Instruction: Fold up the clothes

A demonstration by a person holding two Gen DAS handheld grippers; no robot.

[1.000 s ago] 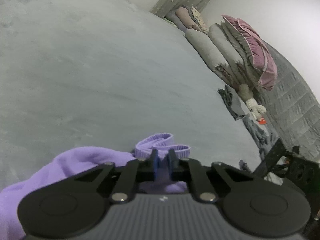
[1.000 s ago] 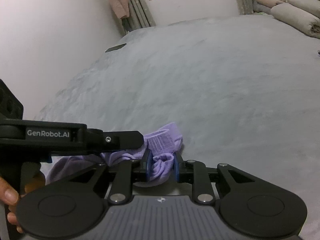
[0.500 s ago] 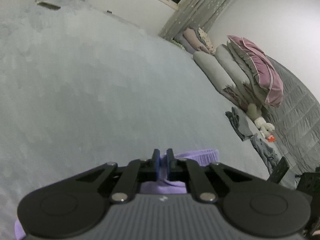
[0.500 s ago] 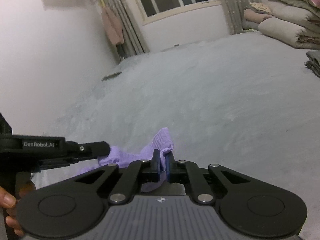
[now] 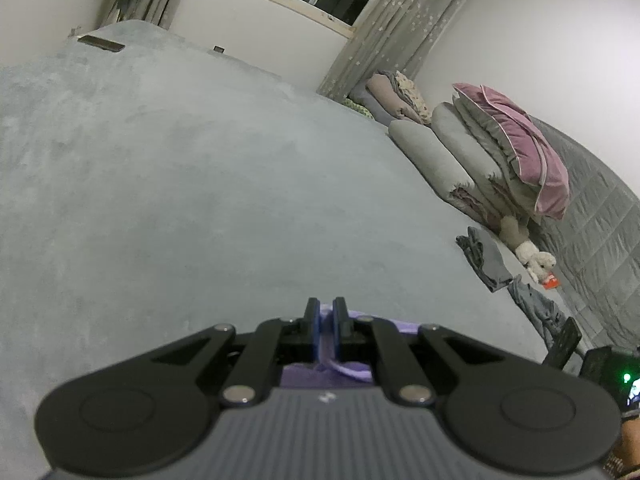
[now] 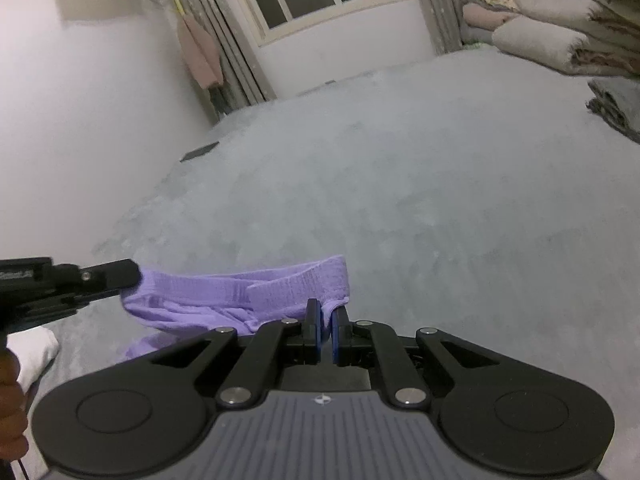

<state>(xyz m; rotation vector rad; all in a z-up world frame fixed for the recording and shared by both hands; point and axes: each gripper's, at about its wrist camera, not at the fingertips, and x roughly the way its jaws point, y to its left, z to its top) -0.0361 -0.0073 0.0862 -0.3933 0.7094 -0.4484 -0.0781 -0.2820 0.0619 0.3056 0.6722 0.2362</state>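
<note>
Grey bed (image 6: pixel 420 184) below, both tools are pinched on the purple garment's (image 6: pixel 240 292) ribbed band, left tool (image 5: pixel 326 316) and right tool (image 6: pixel 325 330) apart, and that seemingly thin bite could slip as the cloth pulls taut.

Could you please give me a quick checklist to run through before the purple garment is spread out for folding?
1. Right gripper pinching the purple garment: ok, fabric sits between its pads.
2. Left gripper gripping the garment's other end: ok, jaws shut on purple fabric.
3. Ribbed band stretched between the two grippers: ok, it spans them with slight sag.
4. Garment lifted off the grey bed cover: cannot tell, its lower part is hidden.
5. Open bed surface ahead for laying it down: ok.
6. Grey clothes near the pillows, away from the landing area: ok.
</note>
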